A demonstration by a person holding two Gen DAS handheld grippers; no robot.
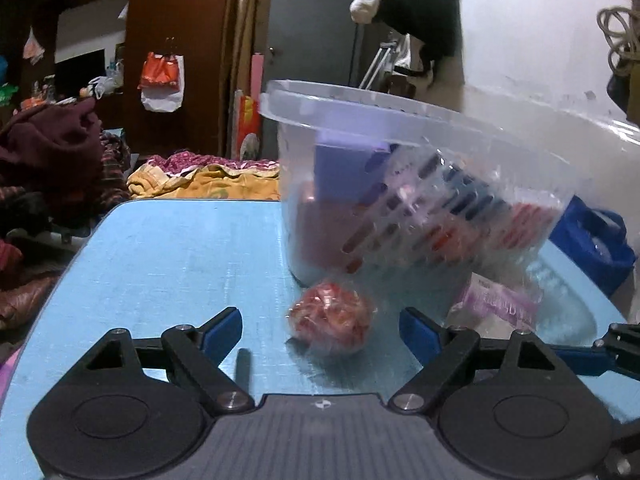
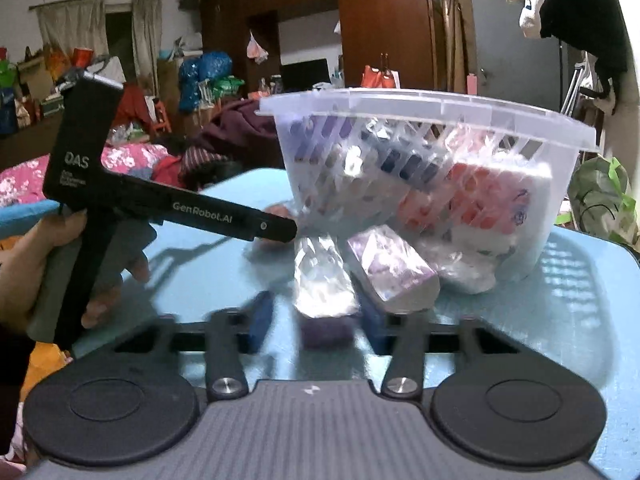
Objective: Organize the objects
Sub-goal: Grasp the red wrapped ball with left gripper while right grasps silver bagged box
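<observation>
Left gripper [image 1: 320, 330] wide open, red wrapped ball [image 1: 329, 323] between its fingers, ungripped. Right gripper [image 2: 316, 322] closing around a clear-wrapped packet [image 2: 322, 276]; grip uncertain. Purple packet [image 2: 390, 270] at 1 o'clock, loose. Basket [image 2: 424, 110] at 12 already part-filled; three items left.

Translucent, glossy plastic on the slotted basket [image 2: 432, 120], and shiny crinkled clear wrap around the red ball [image 1: 330, 320]. The blue tabletop [image 1: 168, 264] looks smooth with a faintly scuffed sheen; purple packet [image 2: 390, 268] glints in glossy film.
</observation>
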